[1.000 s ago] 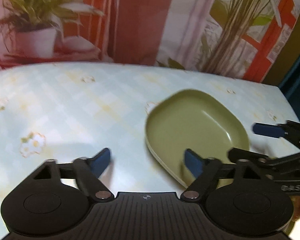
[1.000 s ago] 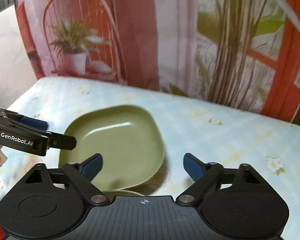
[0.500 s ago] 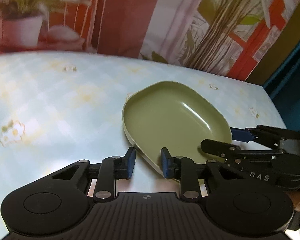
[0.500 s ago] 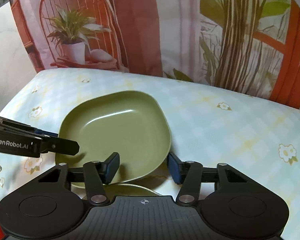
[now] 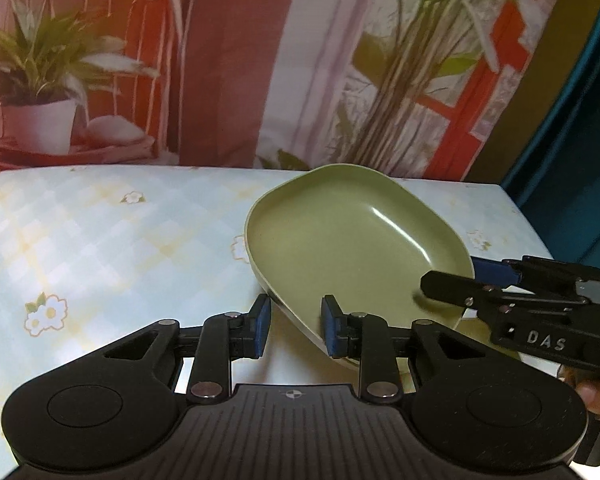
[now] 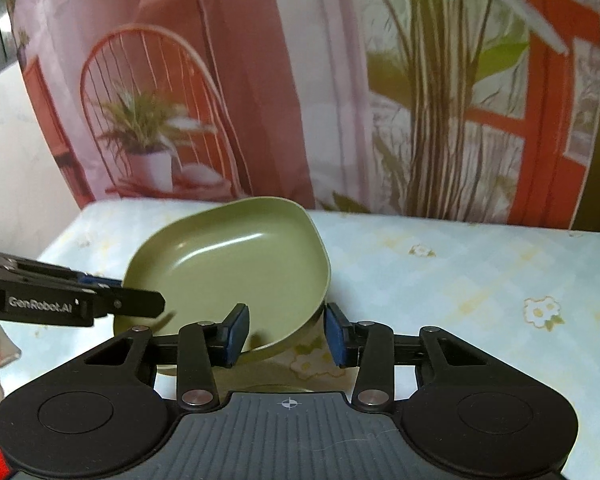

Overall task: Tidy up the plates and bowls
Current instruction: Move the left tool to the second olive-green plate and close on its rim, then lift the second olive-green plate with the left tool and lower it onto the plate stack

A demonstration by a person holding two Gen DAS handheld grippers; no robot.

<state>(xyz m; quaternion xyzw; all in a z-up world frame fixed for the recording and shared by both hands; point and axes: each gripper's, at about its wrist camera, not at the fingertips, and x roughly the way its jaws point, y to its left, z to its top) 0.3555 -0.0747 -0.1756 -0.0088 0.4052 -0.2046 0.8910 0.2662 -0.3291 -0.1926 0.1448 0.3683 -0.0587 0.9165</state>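
The green plate (image 5: 352,248) is a shallow, rounded-square dish tilted above the bench (image 5: 100,240), which wears a pale blue checked cloth with small flowers. In the left wrist view the plate sits at about 1 o'clock from the left hand-held gripper (image 5: 294,326), whose blue pads are drawn in narrow, one outside and one inside the near rim. I cannot tell whether those pads are actually pressing the rim. In the right wrist view the same plate (image 6: 236,264) lies at about 11 o'clock from the right hand-held gripper (image 6: 286,334), also narrowed with the rim between its pads, though a gap shows on the outer side. A second pale green dish (image 6: 284,389) peeks out just beneath, close to the camera. It may be the one this plate belongs on.

The step in hand looks like a two-sided lift of the plate, probably to stack it. To do it well, both pads on each side should seat squarely on the rim before any weight is taken. The two hands should move together so the dish stays level, since a glossy rim could slip from a shallow pinch. Lowering should be slow and centred over the lower dish, with release only after the plate rests on it.
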